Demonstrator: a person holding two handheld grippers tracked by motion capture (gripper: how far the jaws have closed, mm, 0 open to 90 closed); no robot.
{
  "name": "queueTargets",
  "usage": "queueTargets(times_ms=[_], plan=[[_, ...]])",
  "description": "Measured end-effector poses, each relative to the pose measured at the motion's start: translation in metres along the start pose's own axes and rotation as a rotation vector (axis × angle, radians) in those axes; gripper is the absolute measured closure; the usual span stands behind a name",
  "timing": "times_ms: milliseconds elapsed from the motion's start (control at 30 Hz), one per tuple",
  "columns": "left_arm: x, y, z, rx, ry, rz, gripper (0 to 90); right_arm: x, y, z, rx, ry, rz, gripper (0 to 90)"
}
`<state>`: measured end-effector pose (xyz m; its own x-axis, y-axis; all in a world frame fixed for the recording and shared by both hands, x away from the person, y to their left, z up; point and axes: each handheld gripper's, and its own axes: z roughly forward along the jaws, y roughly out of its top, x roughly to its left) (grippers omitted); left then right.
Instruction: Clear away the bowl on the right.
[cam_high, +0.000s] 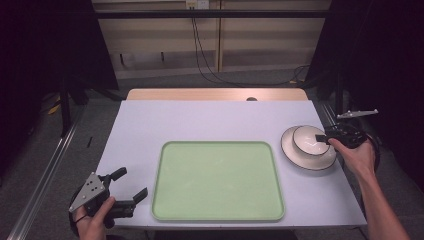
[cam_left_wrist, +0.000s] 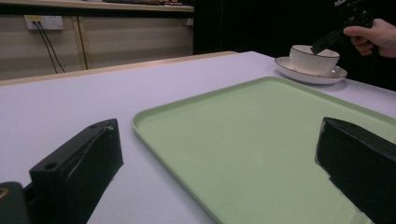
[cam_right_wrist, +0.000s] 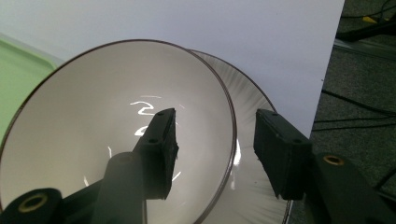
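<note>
From the high view, the white bowl (cam_high: 310, 139) sits in a plate (cam_high: 301, 160) at the bench's (cam_high: 210, 117) 3 o'clock edge, the right hand-held gripper (cam_high: 325, 138) at its rim. The left gripper view shows the left hand-held gripper (cam_left_wrist: 219, 163) gaping empty over the green tray (cam_left_wrist: 261, 140). In the right gripper view the jaws straddle the bowl's (cam_right_wrist: 112, 140) rim, seemingly not yet pinching it.

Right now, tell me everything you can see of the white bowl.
The bowl is white, glossy like ceramic, with a thin dark rim and an empty inside. It stands upright on a white plate at the table's right edge, beside the green tray. The right hand-held gripper straddles its rim, one jaw inside, one outside, not yet pressing.
</note>
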<state>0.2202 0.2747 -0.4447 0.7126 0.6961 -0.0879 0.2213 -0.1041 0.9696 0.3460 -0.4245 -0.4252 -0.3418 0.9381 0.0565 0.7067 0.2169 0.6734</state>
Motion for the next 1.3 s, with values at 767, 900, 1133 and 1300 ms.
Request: queueTargets(times_ms=[767,900,1133,1300], plan=[[0.001,0.000,0.000,0.003,0.003,0.005,0.7,-0.001,-0.003,0.023,0.110,0.013,0.018,73.9],[0.000,0.000,0.002,0.006,0.009,0.005,0.9,-0.001,-0.002,0.023,0.112,0.021,0.026,75.2],[0.001,0.000,0.001,0.004,0.010,0.003,0.8,0.000,-0.001,0.022,0.105,0.022,0.039,80.1],[0.000,0.000,0.001,0.001,0.003,0.001,0.8,-0.003,-0.002,0.022,0.087,0.046,0.050,82.1]])
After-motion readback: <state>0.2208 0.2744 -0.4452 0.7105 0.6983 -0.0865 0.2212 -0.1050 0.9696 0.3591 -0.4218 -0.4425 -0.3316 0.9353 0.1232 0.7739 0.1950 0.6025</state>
